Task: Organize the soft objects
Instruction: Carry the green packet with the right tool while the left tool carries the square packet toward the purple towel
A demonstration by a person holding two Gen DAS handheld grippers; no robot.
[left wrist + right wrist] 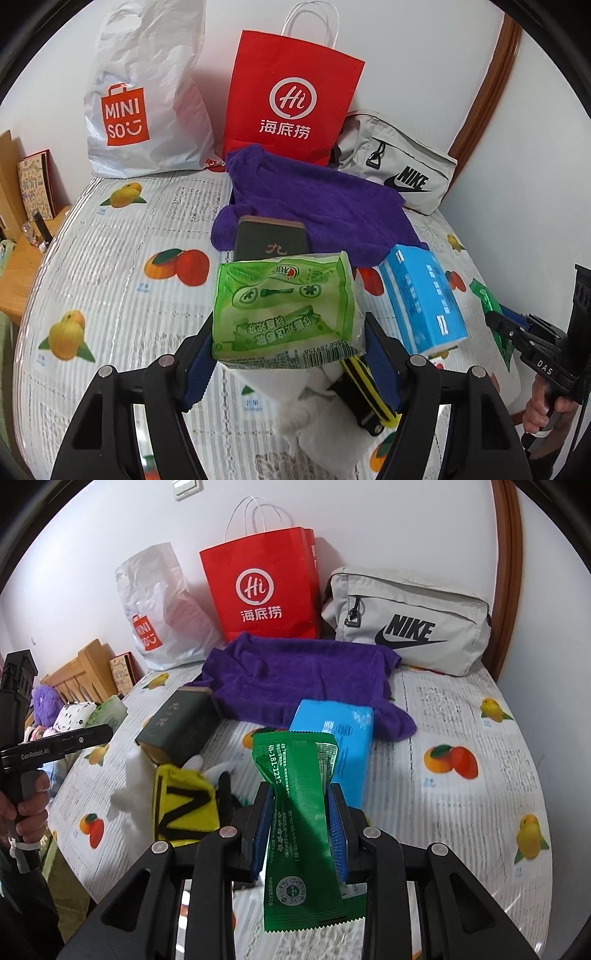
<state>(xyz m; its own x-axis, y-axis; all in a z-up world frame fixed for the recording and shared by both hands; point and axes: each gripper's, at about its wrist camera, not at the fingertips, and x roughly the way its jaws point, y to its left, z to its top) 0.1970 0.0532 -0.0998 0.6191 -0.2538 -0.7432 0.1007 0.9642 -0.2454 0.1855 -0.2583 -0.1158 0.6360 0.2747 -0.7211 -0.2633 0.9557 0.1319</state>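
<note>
My left gripper (288,332) is shut on a light green soft tissue pack (284,306), lifted above the fruit-print cloth (110,295). My right gripper (301,794) is shut on a dark green flat packet (295,753), pinched at its waist and standing upright between the blue pads. A purple towel (295,675) lies spread at the back. A blue tissue pack (340,734) rests in front of it, beside a dark box (181,723). A white plush with a yellow-and-black cloth (184,808) lies near the front.
Against the wall stand a white Miniso plastic bag (144,103), a red paper bag (291,99) and a grey Nike pouch (406,624). Wooden furniture (85,668) with plush toys is beyond the left edge. A hand (29,801) grips the left tool.
</note>
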